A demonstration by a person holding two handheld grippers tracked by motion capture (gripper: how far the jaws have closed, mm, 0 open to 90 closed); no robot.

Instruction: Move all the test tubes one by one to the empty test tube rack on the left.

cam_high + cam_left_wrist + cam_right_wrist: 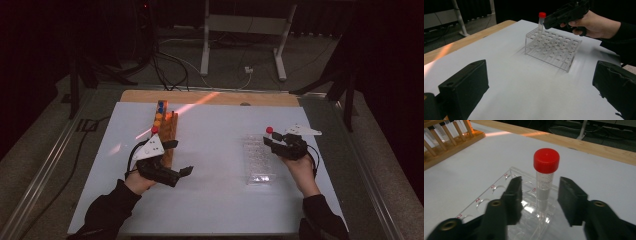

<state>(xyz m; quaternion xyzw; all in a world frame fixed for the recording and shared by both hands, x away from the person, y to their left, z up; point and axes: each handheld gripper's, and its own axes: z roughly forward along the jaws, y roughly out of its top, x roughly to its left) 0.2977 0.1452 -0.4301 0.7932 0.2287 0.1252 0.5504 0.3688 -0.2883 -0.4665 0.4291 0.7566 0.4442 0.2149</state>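
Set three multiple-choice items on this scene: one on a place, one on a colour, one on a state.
1. The tube between the right claw's jaws stands in:
A. the clear rack
B. the wooden rack
C. neither, it lies flat on the table

2. Its cap is:
A. blue
B. red
C. orange

3. The left claw is:
A. shut on a tube
B. open, holding nothing
C. shut, empty

A: its base sits in a hole of the clear rack. B: the cap is plainly red. B: its jaws stand wide apart.
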